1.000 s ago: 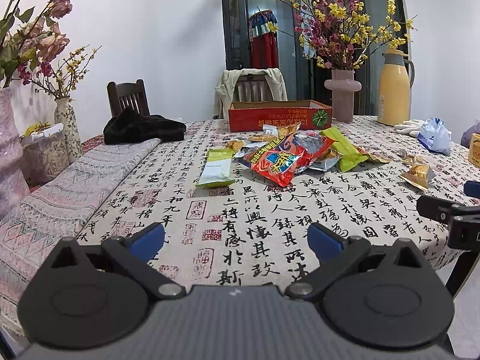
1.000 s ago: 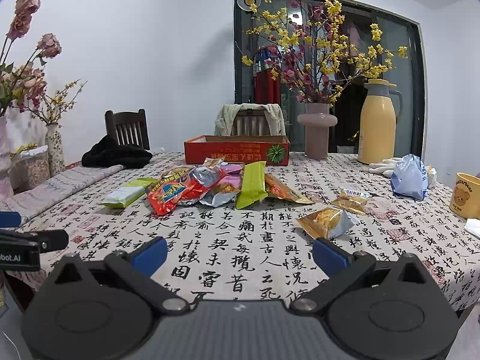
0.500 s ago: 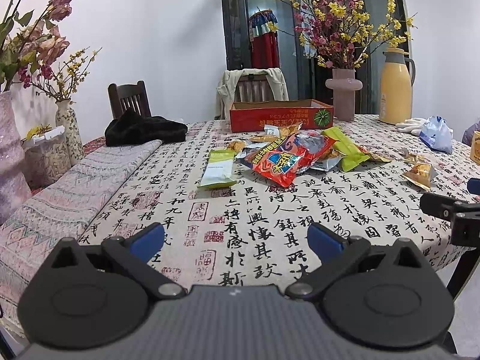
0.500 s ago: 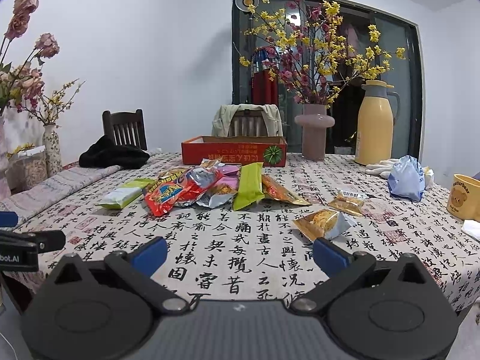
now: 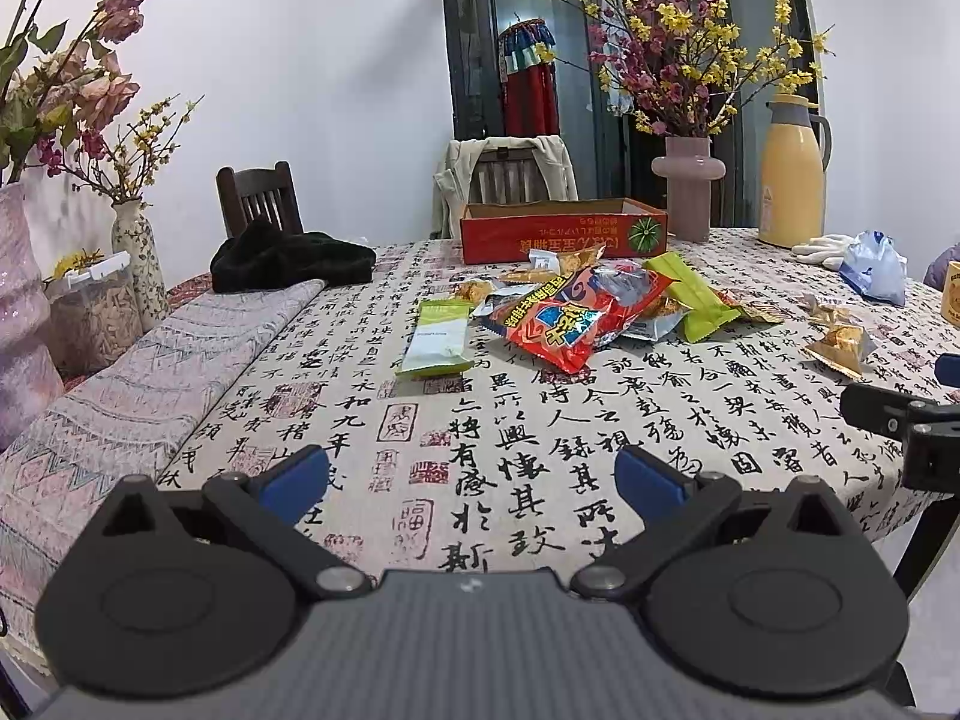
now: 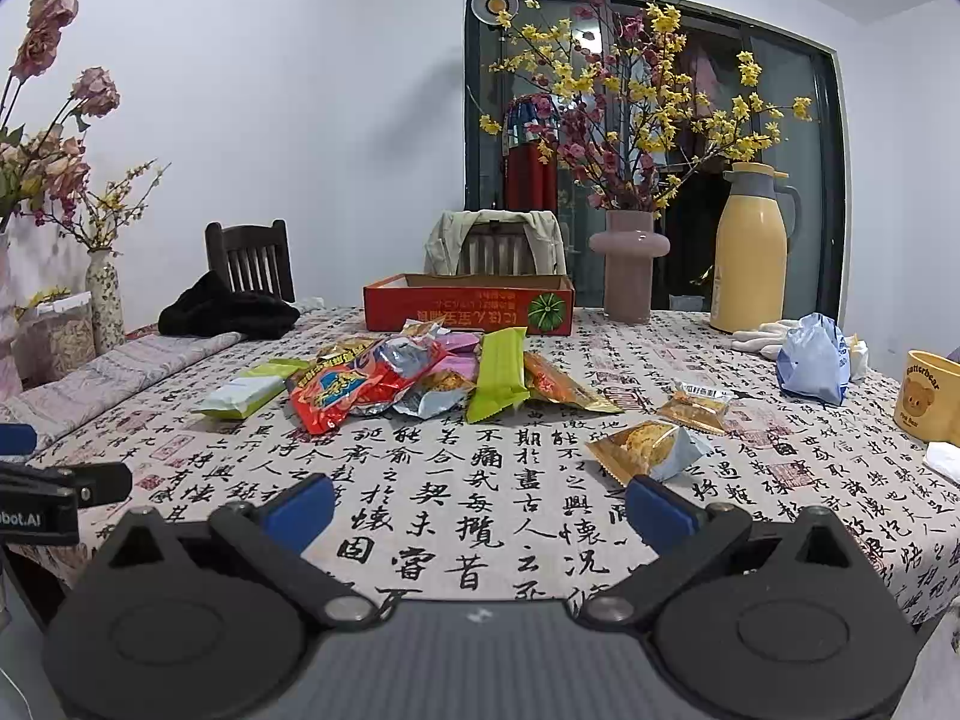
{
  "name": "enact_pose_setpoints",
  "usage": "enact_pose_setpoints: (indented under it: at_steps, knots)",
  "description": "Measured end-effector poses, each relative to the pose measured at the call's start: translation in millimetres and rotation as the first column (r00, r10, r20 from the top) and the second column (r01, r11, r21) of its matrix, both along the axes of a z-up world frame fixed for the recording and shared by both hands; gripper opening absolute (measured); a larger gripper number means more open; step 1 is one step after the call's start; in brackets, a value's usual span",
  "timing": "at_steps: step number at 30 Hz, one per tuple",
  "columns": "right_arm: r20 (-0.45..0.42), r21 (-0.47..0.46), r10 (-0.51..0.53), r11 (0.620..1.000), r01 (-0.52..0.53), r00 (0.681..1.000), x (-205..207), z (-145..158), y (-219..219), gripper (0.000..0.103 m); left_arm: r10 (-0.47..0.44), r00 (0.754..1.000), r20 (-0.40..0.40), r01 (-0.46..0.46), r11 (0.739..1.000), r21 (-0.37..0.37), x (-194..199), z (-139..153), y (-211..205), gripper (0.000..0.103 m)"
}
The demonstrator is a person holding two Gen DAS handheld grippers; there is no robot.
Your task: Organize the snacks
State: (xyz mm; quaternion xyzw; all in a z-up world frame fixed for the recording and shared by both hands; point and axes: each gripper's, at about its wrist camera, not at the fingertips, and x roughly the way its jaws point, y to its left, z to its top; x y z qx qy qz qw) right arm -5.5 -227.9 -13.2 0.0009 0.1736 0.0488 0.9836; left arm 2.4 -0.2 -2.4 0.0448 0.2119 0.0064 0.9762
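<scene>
A heap of snack packets lies mid-table: a red bag [image 5: 579, 315] [image 6: 366, 381], a pale green packet [image 5: 440, 337] [image 6: 249, 390], a bright green packet [image 5: 690, 291] [image 6: 499, 372] and several smaller ones. Two gold cake packets [image 6: 651, 450] [image 5: 840, 345] lie apart to the right. A red cardboard box [image 5: 564, 228] [image 6: 468, 303] stands behind the heap. My left gripper [image 5: 471, 480] is open and empty above the near table edge. My right gripper [image 6: 480, 507] is open and empty, level with it to the right.
The table wears a calligraphy cloth [image 6: 480, 540]. A pink vase [image 6: 629, 264], a yellow thermos [image 6: 750, 246], white gloves with a blue bag [image 6: 810, 360] and a yellow bear mug [image 6: 930, 396] stand right. A black garment [image 5: 288, 261] and vases [image 5: 135, 252] are left.
Both grippers have crept slightly forward toward the table and risen a little. Both stay open. No snack has moved.
</scene>
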Motion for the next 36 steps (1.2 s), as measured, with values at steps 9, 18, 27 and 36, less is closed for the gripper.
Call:
enact_pose_setpoints:
  at_steps: [9, 18, 27, 36]
  knots:
    - [0.001, -0.001, 0.006, 1.000, -0.006, 1.000, -1, 0, 1, 0.103, 0.002, 1.000, -0.007, -0.002, 1.000, -0.004, 0, -1, 1, 0.103]
    - [0.017, -0.016, -0.014, 1.000, 0.015, 1.000, 7, -1, -11, 0.103, 0.003, 1.000, 0.008, -0.003, 1.000, 0.009, 12, 1, 8, 0.103]
    - [-0.034, 0.022, -0.119, 0.993, 0.119, 0.992, 48, -21, -53, 0.103, 0.042, 0.998, -0.045, -0.042, 0.999, -0.003, 69, -4, 17, 0.103]
    - [-0.116, 0.113, -0.143, 0.981, 0.156, 0.983, 95, -15, -82, 0.103, 0.040, 0.998, -0.052, -0.038, 0.999, 0.028, 132, 0, 17, 0.101]
